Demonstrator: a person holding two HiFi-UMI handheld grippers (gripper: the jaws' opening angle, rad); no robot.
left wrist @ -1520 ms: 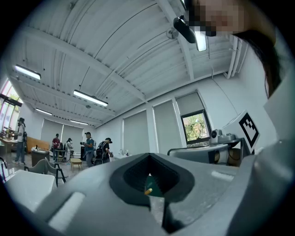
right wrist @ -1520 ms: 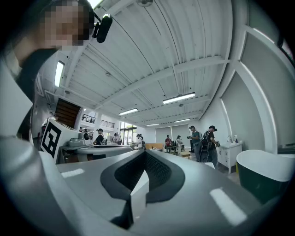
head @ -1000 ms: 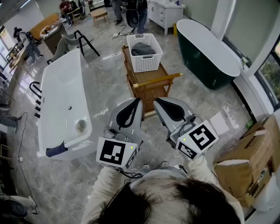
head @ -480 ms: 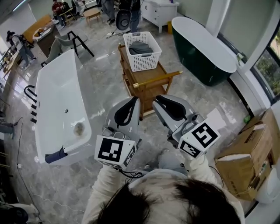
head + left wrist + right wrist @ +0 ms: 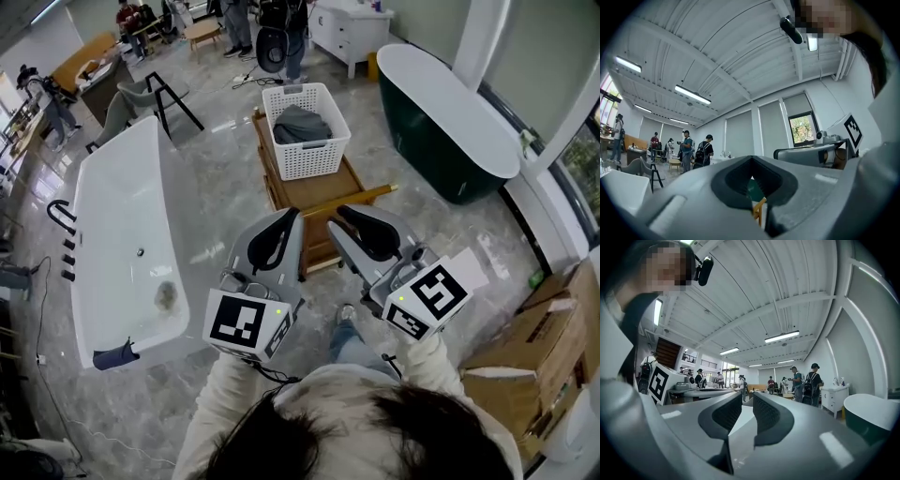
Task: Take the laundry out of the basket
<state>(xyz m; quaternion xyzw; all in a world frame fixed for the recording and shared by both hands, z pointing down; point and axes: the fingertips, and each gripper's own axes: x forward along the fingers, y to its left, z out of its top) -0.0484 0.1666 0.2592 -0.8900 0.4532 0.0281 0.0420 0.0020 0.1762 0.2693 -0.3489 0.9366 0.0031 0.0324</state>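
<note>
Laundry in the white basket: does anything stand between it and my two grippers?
Nothing covers the grey laundry; the white basket is open on top. Between it and the left gripper and right gripper there are only the near end of the wooden cart and its handle bar, which can probably be reached over.

Grey laundry (image 5: 302, 123) in white basket (image 5: 315, 160)
</note>
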